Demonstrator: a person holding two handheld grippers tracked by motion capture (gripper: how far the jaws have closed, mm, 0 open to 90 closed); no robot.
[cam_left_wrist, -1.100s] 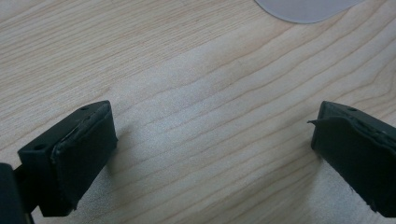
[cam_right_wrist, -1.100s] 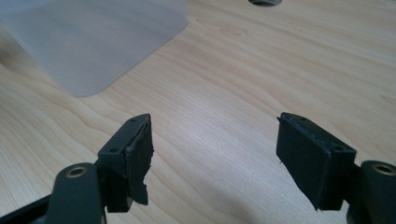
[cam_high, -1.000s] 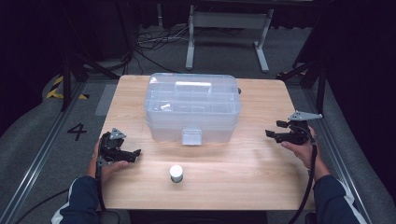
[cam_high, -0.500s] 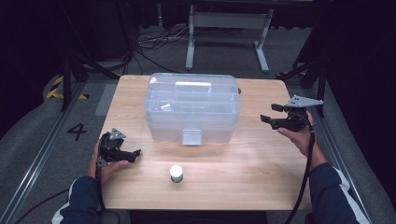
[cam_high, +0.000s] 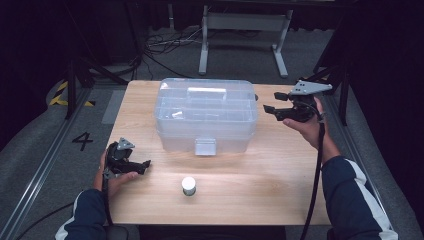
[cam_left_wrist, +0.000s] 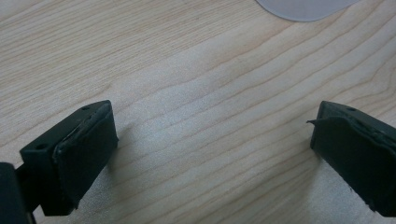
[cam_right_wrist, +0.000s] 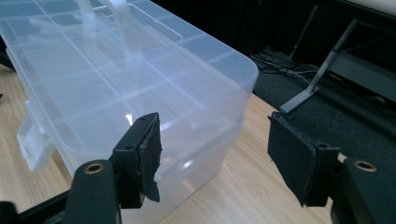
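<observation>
I see the clear plastic compartment box (cam_high: 206, 114) sitting closed at the middle of the pale wooden table (cam_high: 250, 185), toward its far edge. Its lid carries a flat moulded handle, a grid of dividers shows through the top, and a translucent latch tab (cam_high: 205, 146) hangs on the front wall. In the right gripper view the same box (cam_right_wrist: 116, 88) has rounded corners and glossy, slightly milky walls.

My right gripper (cam_high: 274, 102) hovers above the table just beside the box's right end, jaws spread wide and holding nothing; its black pads look rough and frayed at the edges. My left gripper (cam_high: 146, 163) rests low at the table's near left, well apart from the box, jaws also spread wide over bare wood grain, gripping nothing.

A small white cylindrical object (cam_high: 188, 185) stands on the table in front of the box; I think it may be a cap or roll, but it is too small to tell.
</observation>
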